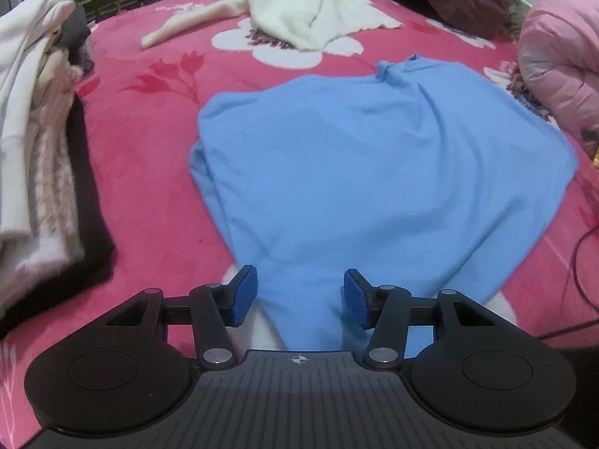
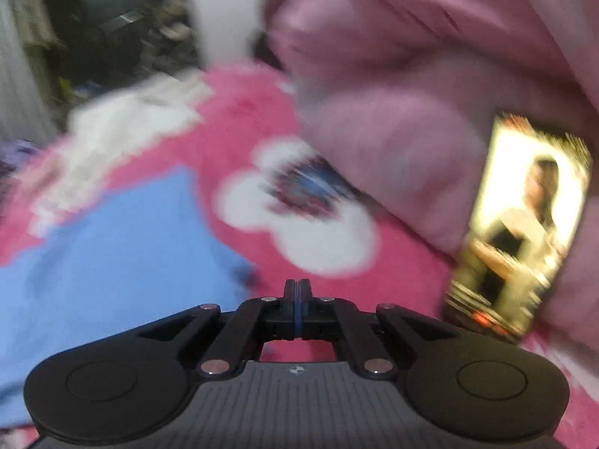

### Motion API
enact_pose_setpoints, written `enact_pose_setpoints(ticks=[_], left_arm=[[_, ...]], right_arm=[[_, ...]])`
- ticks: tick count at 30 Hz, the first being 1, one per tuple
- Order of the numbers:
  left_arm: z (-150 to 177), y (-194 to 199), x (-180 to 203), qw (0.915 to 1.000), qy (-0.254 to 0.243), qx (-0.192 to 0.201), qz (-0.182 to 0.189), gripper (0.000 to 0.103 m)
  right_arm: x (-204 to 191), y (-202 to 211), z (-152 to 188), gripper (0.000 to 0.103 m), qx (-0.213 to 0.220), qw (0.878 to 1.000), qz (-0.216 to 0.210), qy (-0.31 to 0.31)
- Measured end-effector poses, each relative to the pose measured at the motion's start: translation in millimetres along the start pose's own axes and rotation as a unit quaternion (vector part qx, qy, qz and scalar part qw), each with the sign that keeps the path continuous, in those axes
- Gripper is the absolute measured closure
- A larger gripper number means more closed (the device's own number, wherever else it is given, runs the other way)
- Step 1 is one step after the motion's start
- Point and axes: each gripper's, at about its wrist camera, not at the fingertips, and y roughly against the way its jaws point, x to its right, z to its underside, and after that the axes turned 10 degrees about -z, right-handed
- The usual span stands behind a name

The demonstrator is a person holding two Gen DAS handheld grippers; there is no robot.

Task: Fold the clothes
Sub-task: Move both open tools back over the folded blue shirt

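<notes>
A light blue garment (image 1: 367,172) lies partly folded on the pink floral blanket (image 1: 149,172). My left gripper (image 1: 301,297) is open, its blue pads on either side of the garment's near edge, not closed on it. In the blurred right wrist view the blue garment (image 2: 112,262) lies at the left. My right gripper (image 2: 297,292) is shut with nothing between its fingers, just right of the garment's edge, above the blanket (image 2: 404,273).
A stack of folded clothes (image 1: 41,172) stands at the left. A crumpled white garment (image 1: 299,15) lies at the back. A pink padded jacket (image 1: 561,63) is at the right, also in the right wrist view (image 2: 411,93), with a lit phone (image 2: 520,224) against it. A black cable (image 1: 580,262) runs at the right.
</notes>
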Motion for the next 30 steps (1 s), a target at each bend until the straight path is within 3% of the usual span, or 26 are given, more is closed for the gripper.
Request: enact_pose_setpoints(ticks=[4,6,7,10,13,16,19,22,26,30], left_arm=[[15.0,-3.6,1.6,0.9999,0.006,-0.013,-0.010,0.052],[20.4,-0.3,0.4,0.9998,0.008,-0.013,-0.011,0.052],[20.8,4.3,-2.5,0.9998,0.009,-0.012,-0.012,0.052],[17.8,21.4,-11.7,0.9998,0.005,0.004,-0.020,0.052],[-0.9,39.6,-21.6,0.9980,0.006,0.054,-0.034,0.052],[-32.8,31.5,-19.0,0.9958,0.015,0.090,-0.012,0.052],[-62.1,9.2,6.9,0.9923,-0.020,0.122,-0.006,0.052],[-82.0,-10.1,30.3,0.9893,-0.040,0.139,-0.023,0.052],[-95.4,-34.9,33.8,0.9873,-0.037,0.144,-0.056,0.052],[-90.3,-65.6,18.4,0.9861,-0.019,0.083,-0.143,0.052]], right_arm=[[-43.3,-23.5,-0.2,0.101,-0.030,0.994,-0.071,0.082],[-43.3,-45.2,6.9,0.101,-0.060,0.992,-0.057,0.097],[-35.9,-56.2,11.8,0.102,-0.076,0.992,-0.025,0.096],[1.4,-52.3,9.2,0.103,-0.050,0.999,-0.021,0.000],[-4.9,-32.3,-1.0,0.097,-0.007,1.000,-0.002,0.010],[-24.1,-27.7,-10.1,0.097,0.012,0.999,-0.031,0.033],[-46.2,-51.8,-24.6,0.097,0.011,0.996,-0.063,0.059],[-77.6,-81.9,-39.3,0.097,-0.005,0.991,-0.082,0.108],[-114.6,-120.5,-55.1,0.097,-0.035,0.977,-0.117,0.176],[-117.0,-167.0,-63.3,0.097,-0.066,0.968,-0.118,0.211]])
